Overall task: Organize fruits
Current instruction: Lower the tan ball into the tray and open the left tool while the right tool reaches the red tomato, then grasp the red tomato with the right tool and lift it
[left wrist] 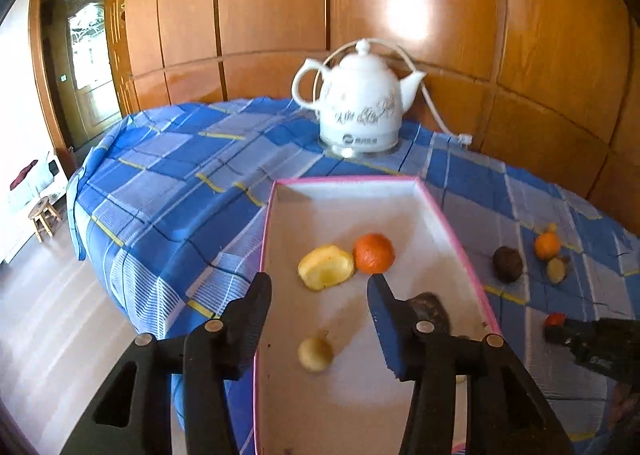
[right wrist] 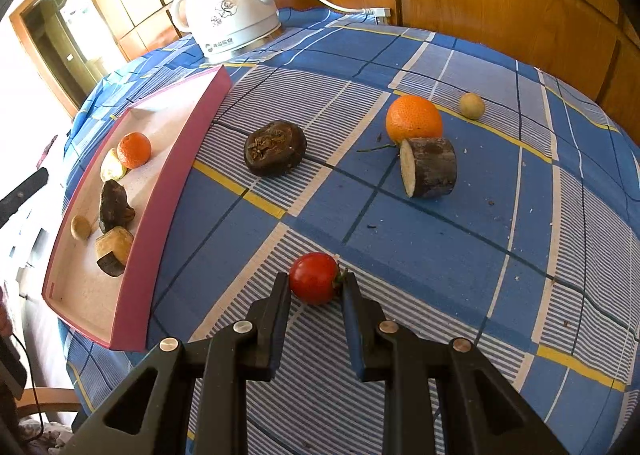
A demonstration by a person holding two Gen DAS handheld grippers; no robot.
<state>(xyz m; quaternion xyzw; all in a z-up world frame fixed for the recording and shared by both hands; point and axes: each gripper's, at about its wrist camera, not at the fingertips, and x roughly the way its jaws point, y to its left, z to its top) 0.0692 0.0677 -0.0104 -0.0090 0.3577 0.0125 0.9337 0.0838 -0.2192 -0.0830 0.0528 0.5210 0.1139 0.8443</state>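
Note:
A pink-rimmed white tray (left wrist: 440,207) (right wrist: 168,191) lies on the blue checked tablecloth. In it are an orange (left wrist: 373,253) (right wrist: 134,150), a yellow fruit piece (left wrist: 326,267), a small tan fruit (left wrist: 315,353), a dark fruit (right wrist: 115,206) and a cut chunk (right wrist: 114,251). My left gripper (left wrist: 320,283) is open and empty above the tray. My right gripper (right wrist: 316,283) is shut on a red cherry tomato (right wrist: 314,277) at the cloth; it also shows in the left wrist view (left wrist: 554,321). On the cloth lie a dark fruit (right wrist: 275,148), an orange (right wrist: 414,119), a cut dark chunk (right wrist: 430,167) and a small tan fruit (right wrist: 472,105).
A white electric kettle (left wrist: 360,103) (right wrist: 232,11) with its cord stands at the back of the table against wooden cabinets. The table's left edge drops to the floor, where a small stool (left wrist: 44,215) stands.

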